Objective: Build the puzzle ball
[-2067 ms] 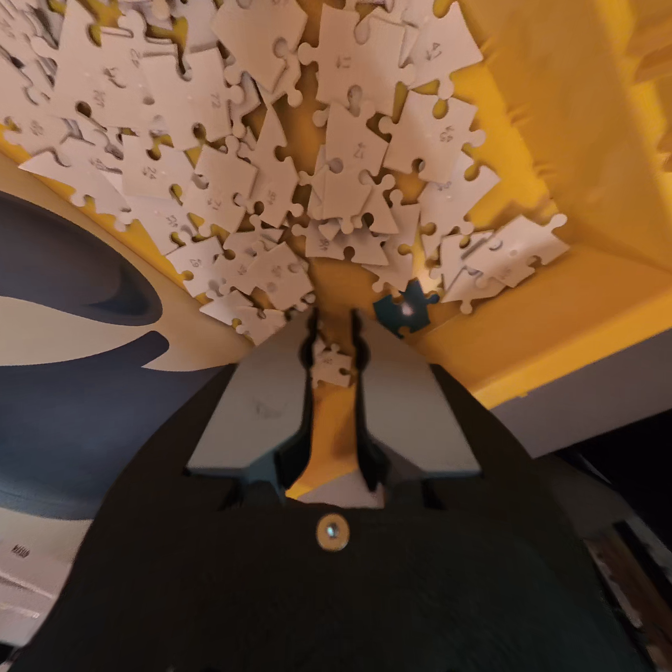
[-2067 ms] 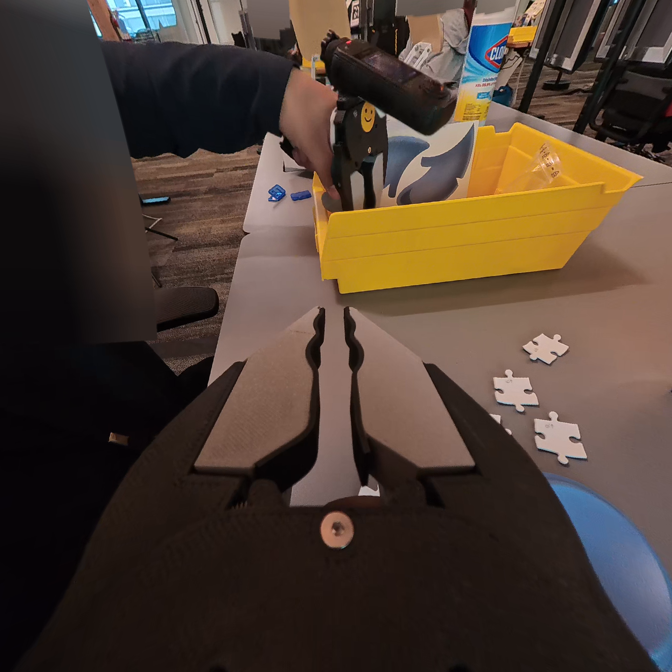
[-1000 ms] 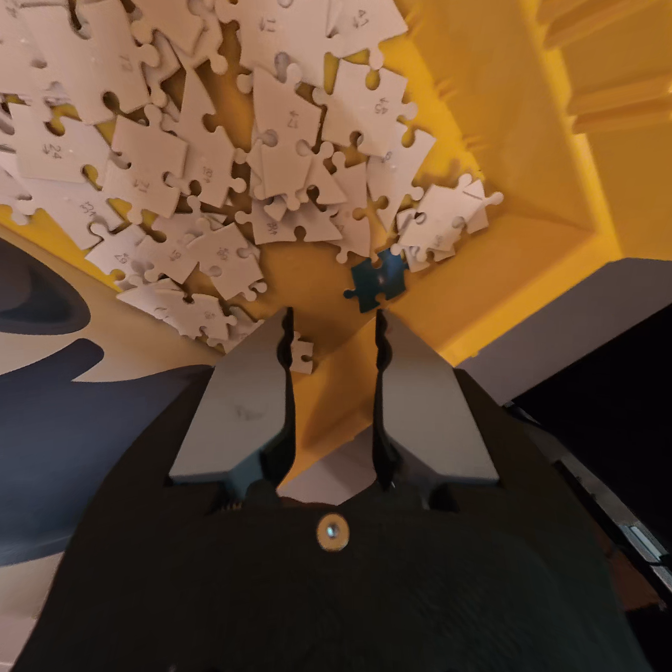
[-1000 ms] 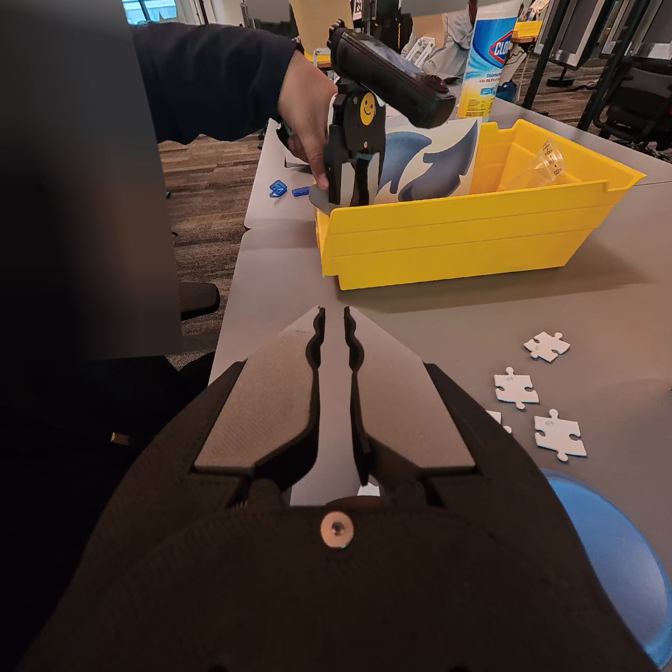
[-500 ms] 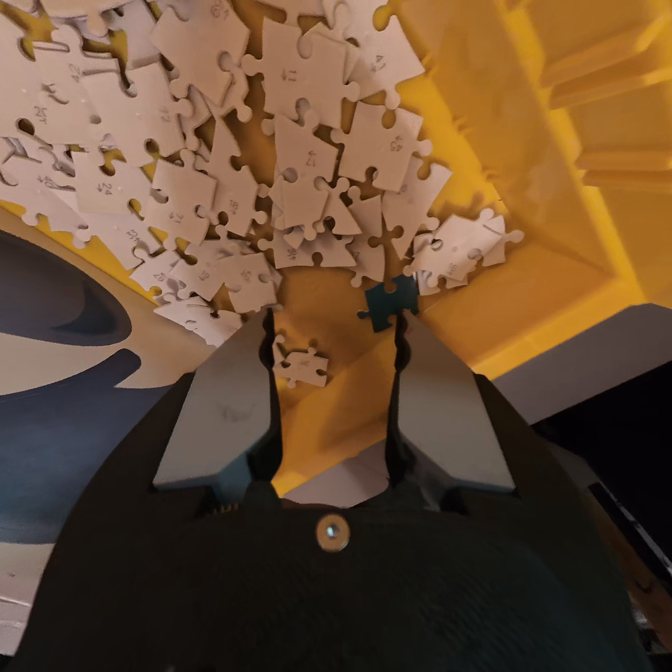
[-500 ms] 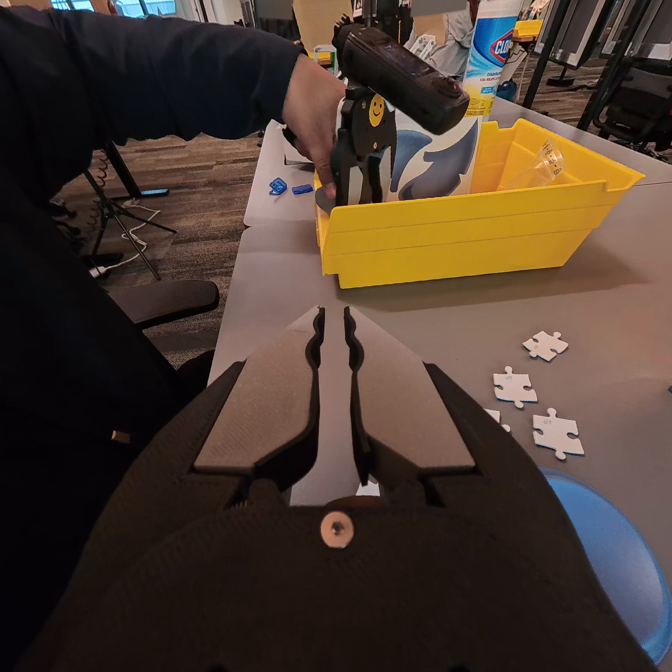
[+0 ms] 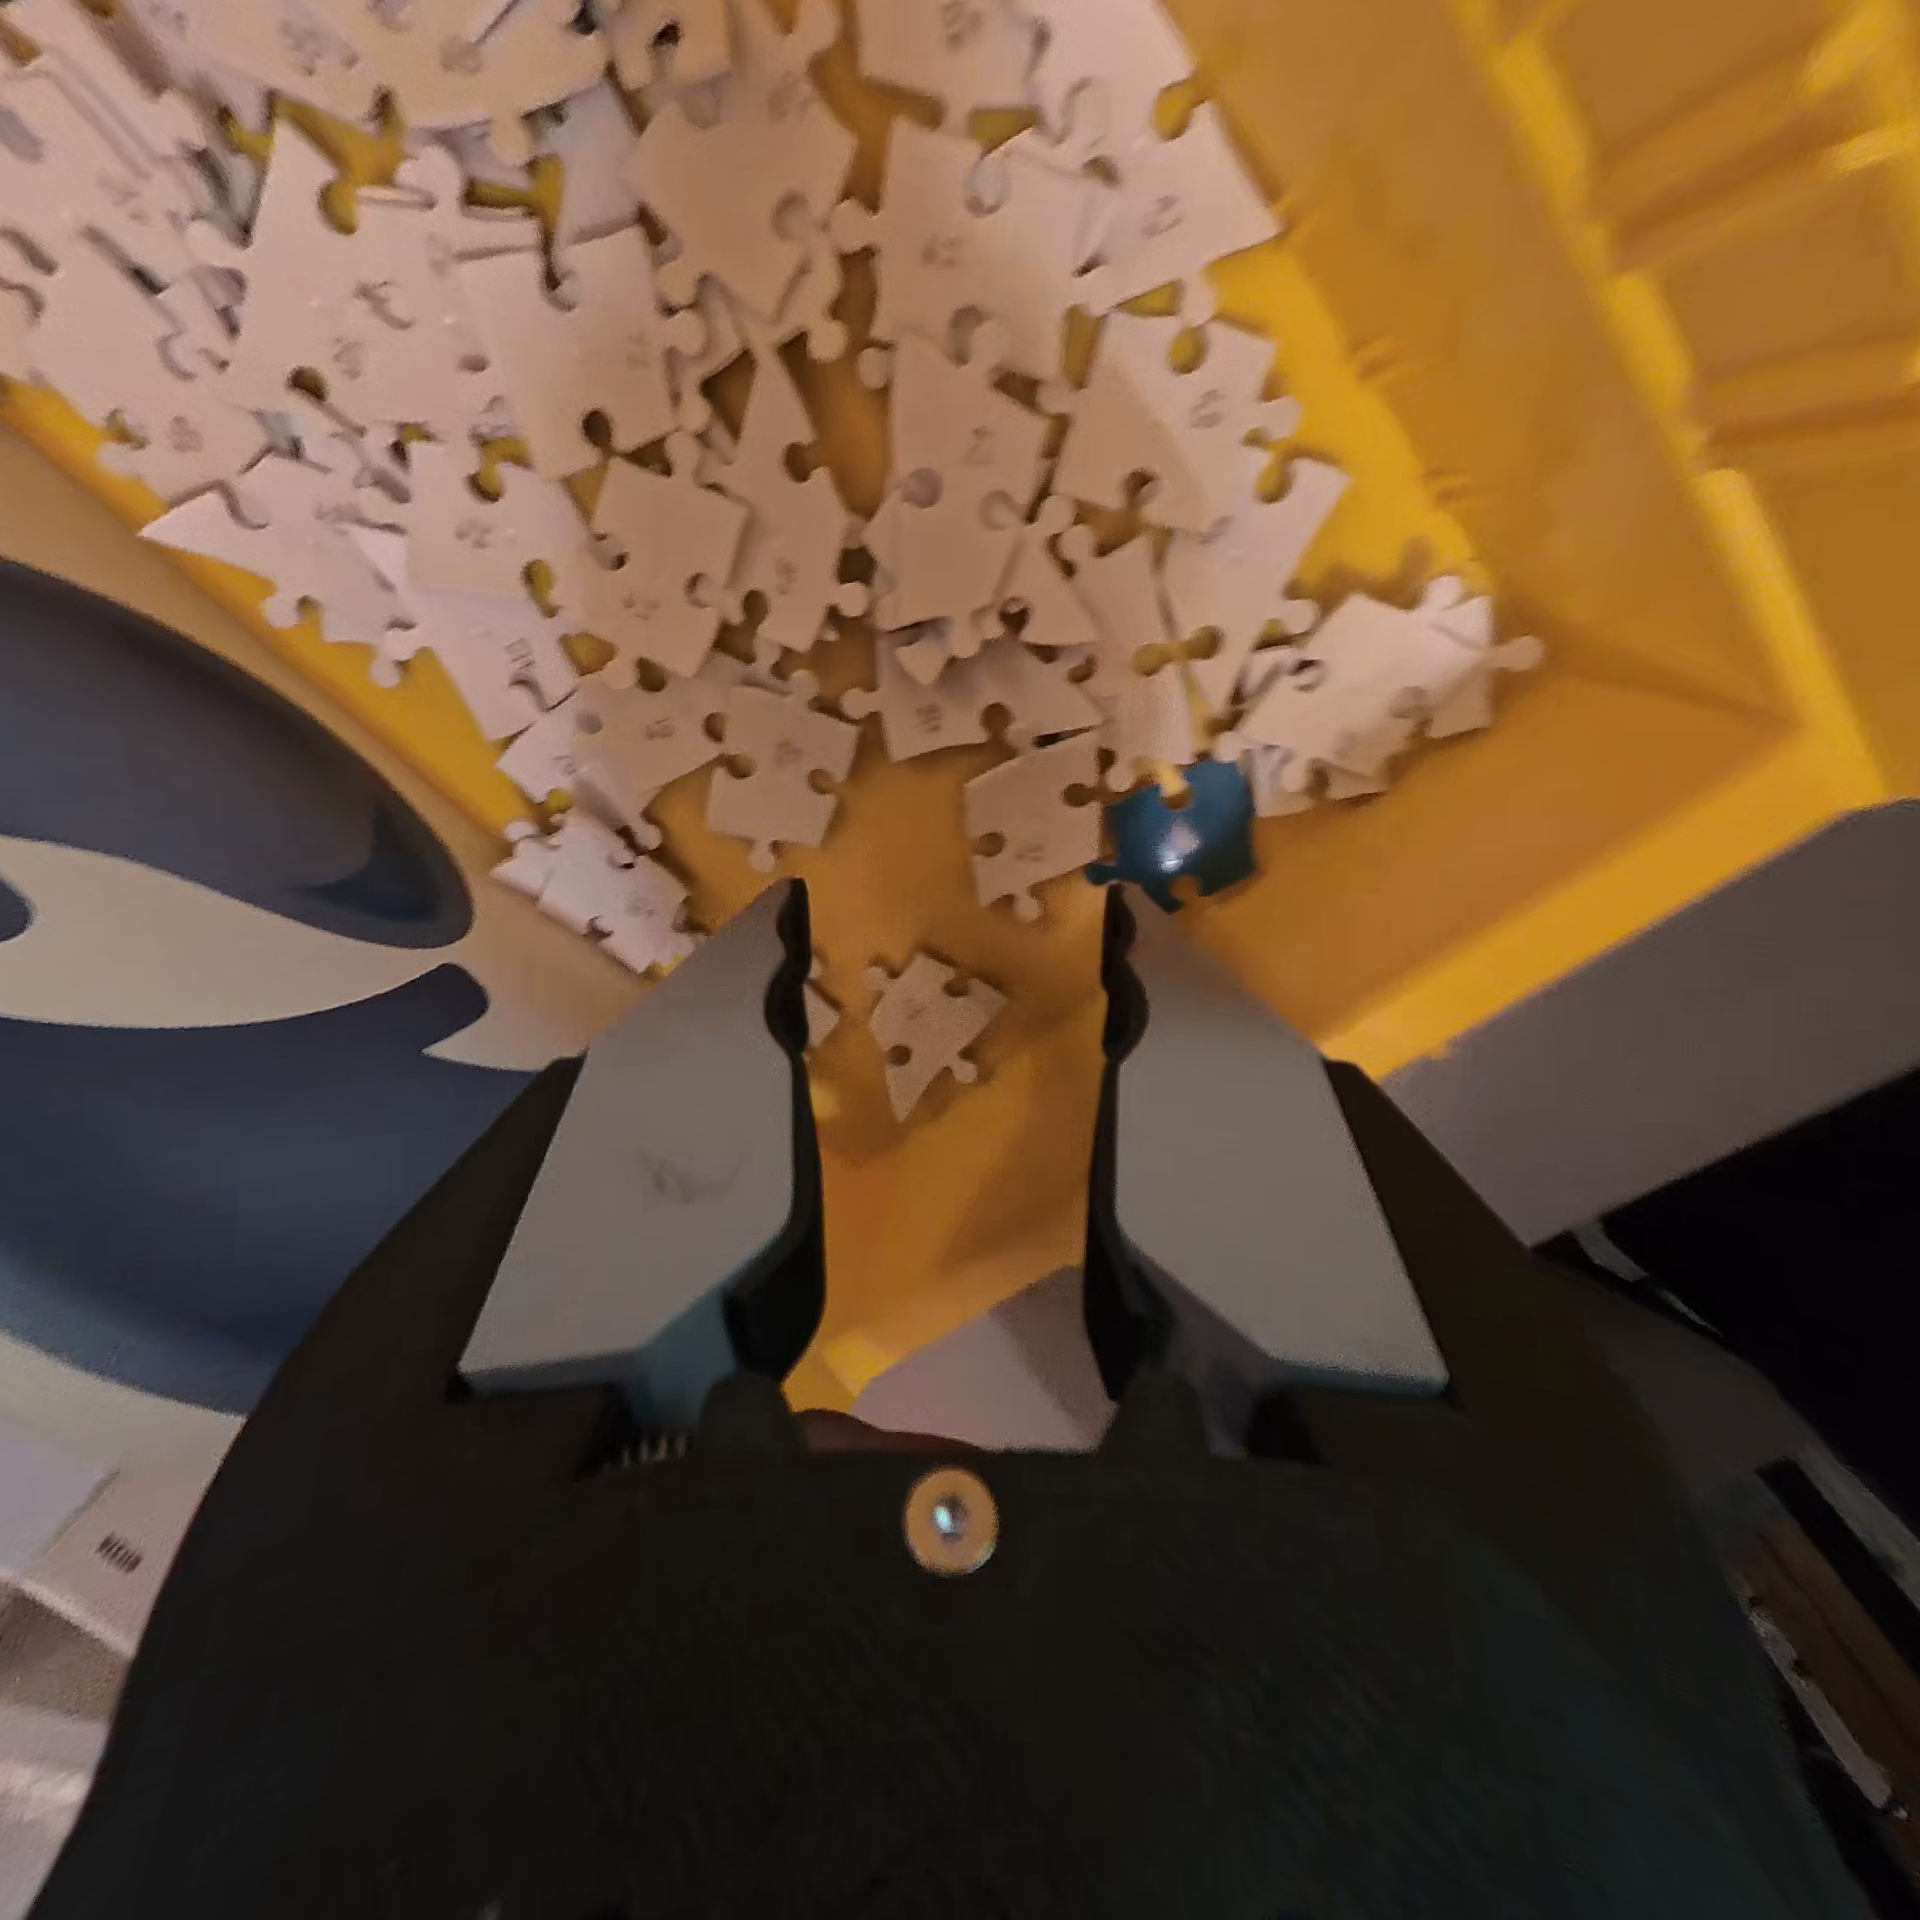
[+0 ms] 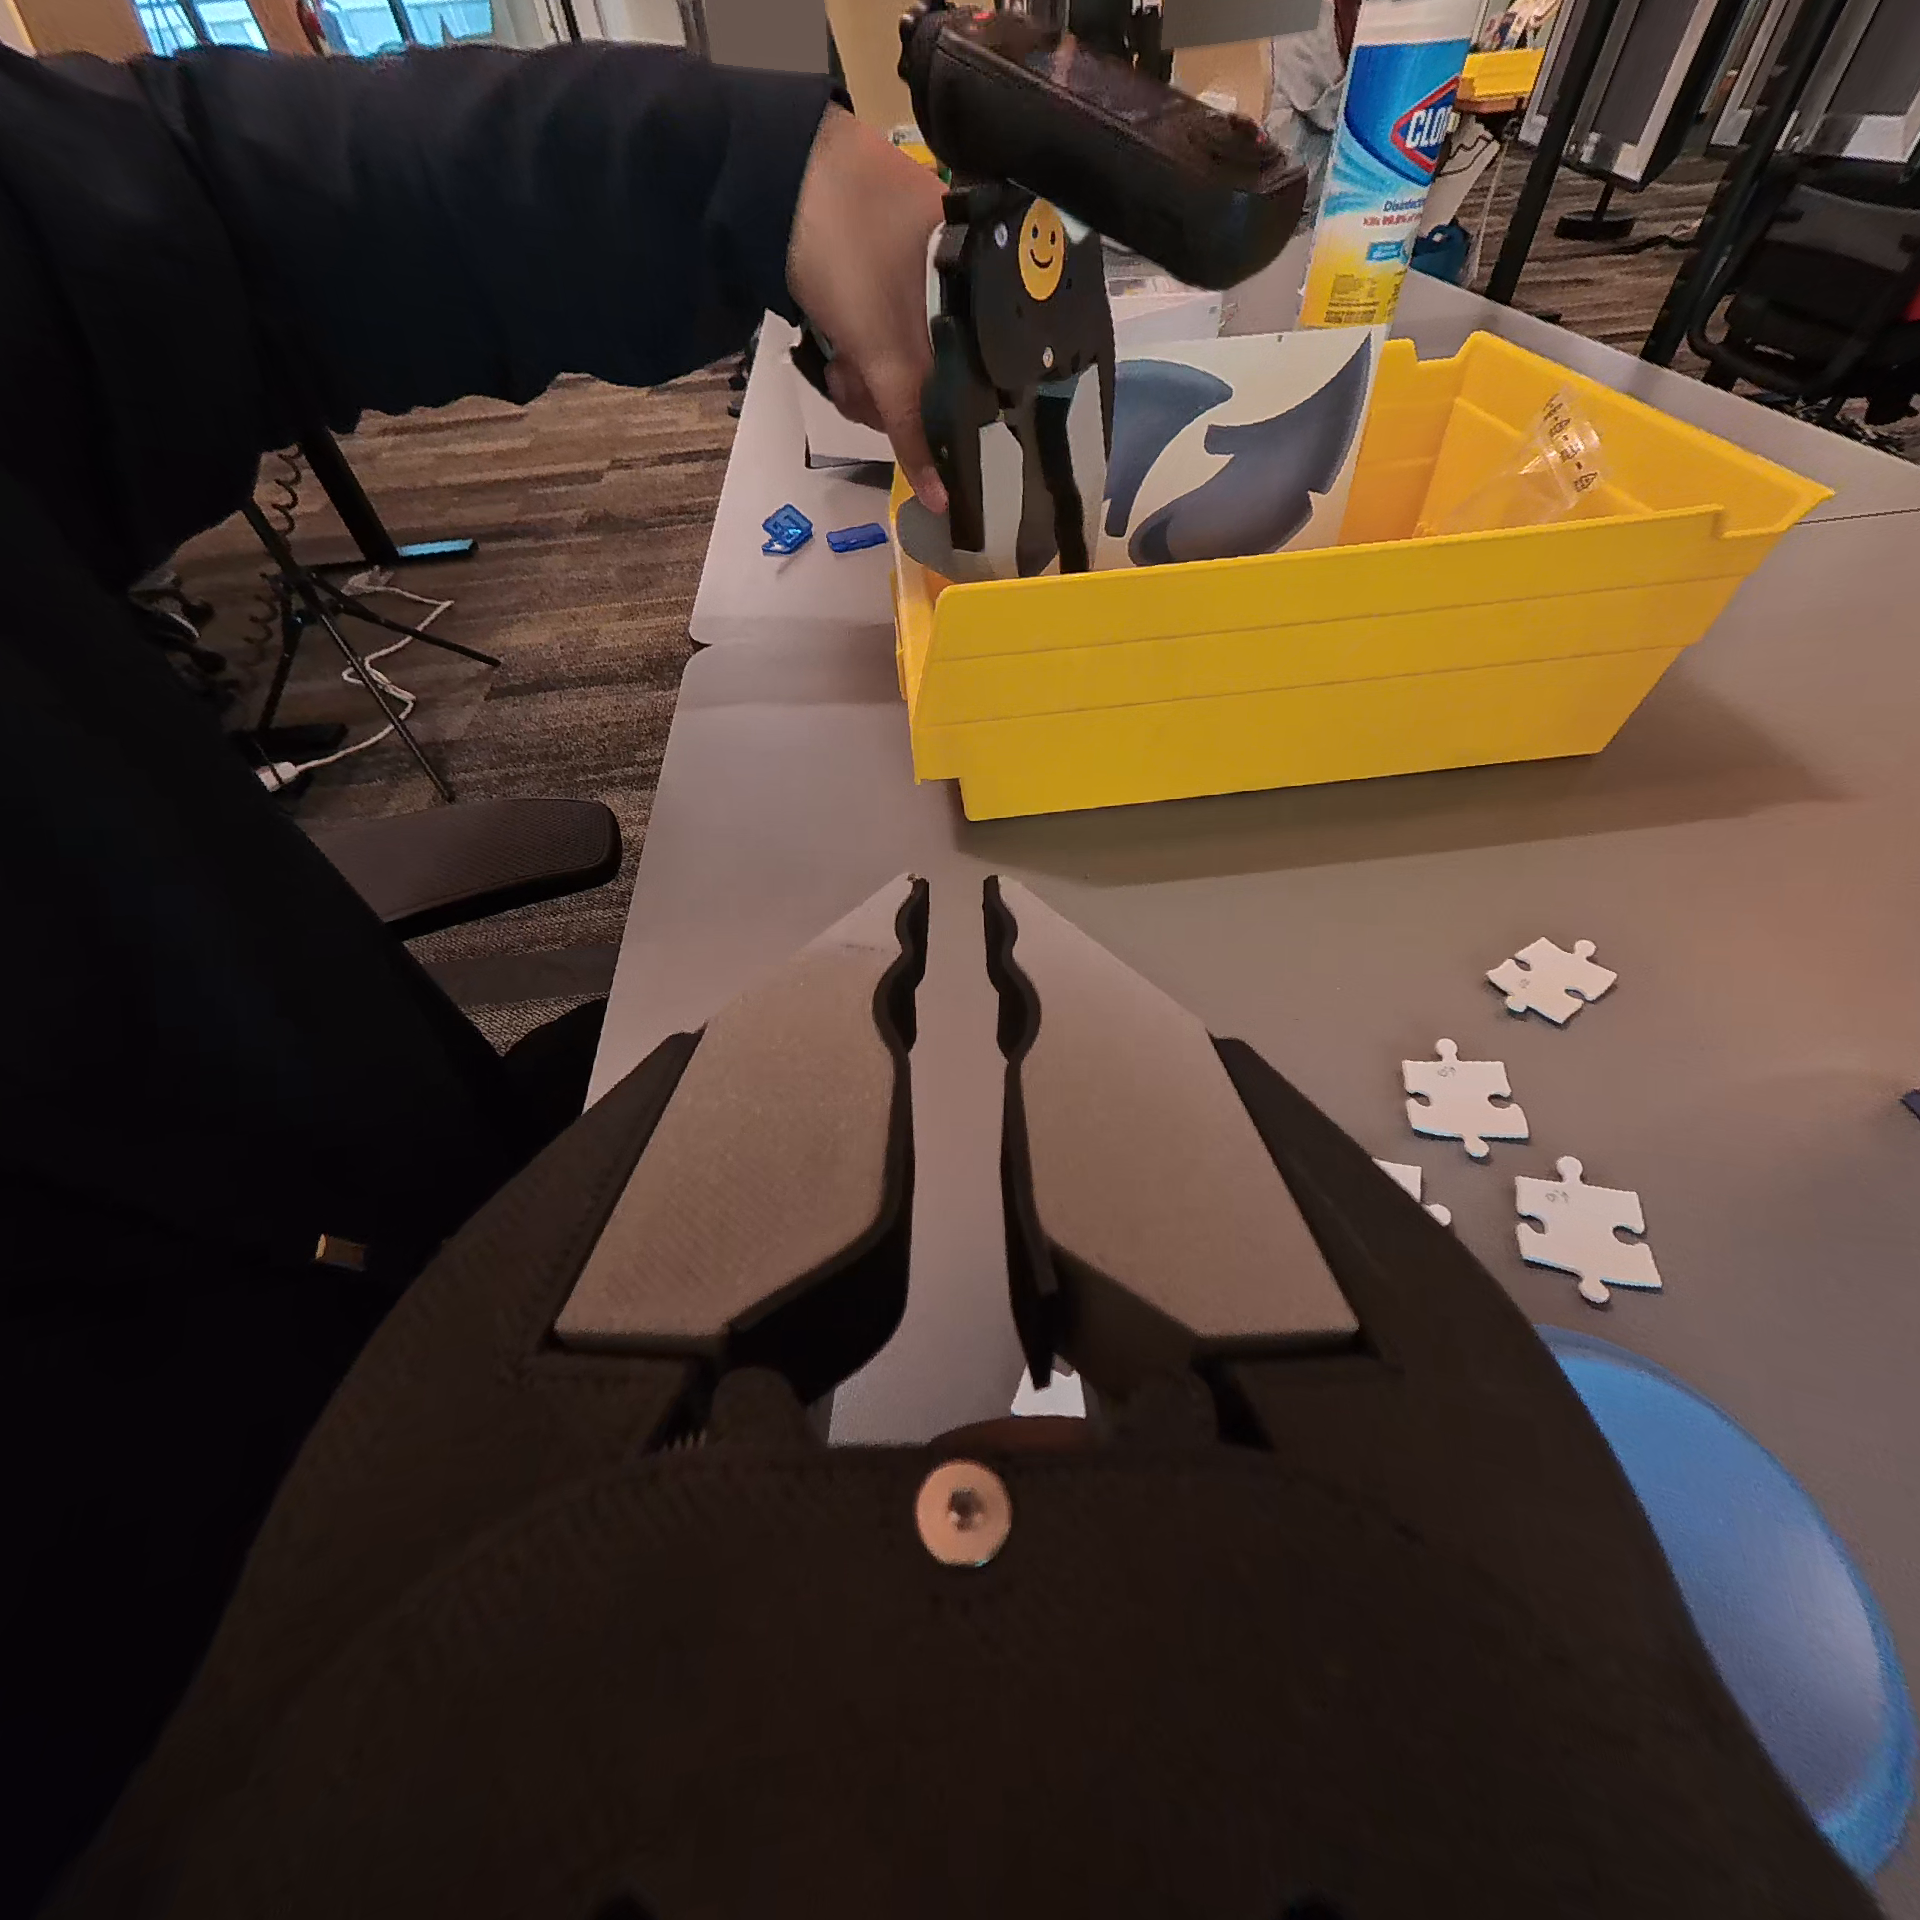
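My left gripper (image 7: 954, 904) is open inside the yellow bin (image 7: 1558, 468), over a heap of white puzzle pieces (image 7: 790, 499). One small white piece (image 7: 935, 1023) lies on the bin floor between its fingers, not gripped. A blue piece (image 7: 1179, 831) lies just past the right fingertip. In the right wrist view the left gripper (image 8: 1018, 551) dips into the bin (image 8: 1299, 665), held by a hand. My right gripper (image 8: 953, 894) hovers over the grey table, jaws nearly together and empty. A blue dome (image 8: 1714, 1610), probably the part-built ball, sits at the lower right.
Three loose white pieces (image 8: 1465, 1107) lie on the table right of my right gripper. A printed card (image 8: 1236, 457) and a clear bag (image 8: 1538, 468) stand in the bin. A wipes canister (image 8: 1371, 156) stands behind it. An office chair (image 8: 468, 862) is beside the table's left edge. The left gripper's tips are roughly 25 cm from the right gripper's.
My left gripper has opened wider and shifted over the pieces, so the small white piece now lies between its fingers. The right gripper has not moved.
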Motion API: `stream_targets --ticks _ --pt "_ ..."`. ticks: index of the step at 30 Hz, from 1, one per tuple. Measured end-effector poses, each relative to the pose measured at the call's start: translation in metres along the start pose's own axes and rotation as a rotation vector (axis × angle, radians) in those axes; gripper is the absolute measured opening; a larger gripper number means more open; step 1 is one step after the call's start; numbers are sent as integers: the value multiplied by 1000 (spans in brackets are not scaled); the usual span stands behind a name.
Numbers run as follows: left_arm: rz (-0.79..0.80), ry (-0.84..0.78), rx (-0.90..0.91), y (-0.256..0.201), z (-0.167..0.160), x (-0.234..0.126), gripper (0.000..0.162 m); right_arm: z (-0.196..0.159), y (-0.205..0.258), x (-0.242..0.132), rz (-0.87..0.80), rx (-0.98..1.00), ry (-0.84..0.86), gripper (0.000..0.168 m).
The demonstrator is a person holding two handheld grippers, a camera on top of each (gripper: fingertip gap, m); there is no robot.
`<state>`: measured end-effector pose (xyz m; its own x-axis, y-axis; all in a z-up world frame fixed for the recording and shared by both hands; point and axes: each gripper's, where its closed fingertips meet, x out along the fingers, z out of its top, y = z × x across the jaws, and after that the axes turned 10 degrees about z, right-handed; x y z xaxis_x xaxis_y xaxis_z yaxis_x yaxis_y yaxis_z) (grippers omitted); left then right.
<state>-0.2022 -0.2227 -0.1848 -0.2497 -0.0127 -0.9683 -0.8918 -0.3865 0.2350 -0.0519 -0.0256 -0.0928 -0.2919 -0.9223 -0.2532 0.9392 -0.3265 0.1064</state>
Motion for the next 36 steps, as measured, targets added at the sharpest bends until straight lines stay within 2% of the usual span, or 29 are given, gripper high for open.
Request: stream_targets --ticks 1,6,8,10,11,12,14,18,20,24,33,35,36 --pt "-27 -10 3 -6 2 -2 55 0 0 0 1 0 1 7" --pt "-63 6 40 -24 4 5 55 0 -1 0 -2 2 -1 6" --pt "-86 -8 23 -27 10 5 46 1 -1 -1 -2 4 -5 6" --pt "-41 5 25 -19 9 8 56 0 -1 -1 -2 4 -5 6" --pt "-11 7 28 -13 9 8 67 0 0 -1 0 3 -4 7" --pt "-5 13 22 -10 9 9 64 0 0 -1 0 2 -3 7" --pt "65 42 22 6 3 13 38 0 0 -1 0 -1 -1 7" --pt "-40 1 -23 -2 5 9 52 0 -1 -1 -1 2 -1 6" --pt "-113 -43 -28 -15 11 2 52 -1 -1 -1 -1 6 -1 6" --pt "-99 -16 25 -26 6 6 61 -1 -3 -1 -4 10 0 7" --pt "-102 -25 100 -47 18 0 26 -2 -8 -4 -8 36 -5 7" --pt "-140 -51 87 -54 24 -1 26 -2 -8 -4 -4 37 -1 7" --pt "-121 -50 84 -49 25 0 40 -3 -7 -4 -3 37 1 7"
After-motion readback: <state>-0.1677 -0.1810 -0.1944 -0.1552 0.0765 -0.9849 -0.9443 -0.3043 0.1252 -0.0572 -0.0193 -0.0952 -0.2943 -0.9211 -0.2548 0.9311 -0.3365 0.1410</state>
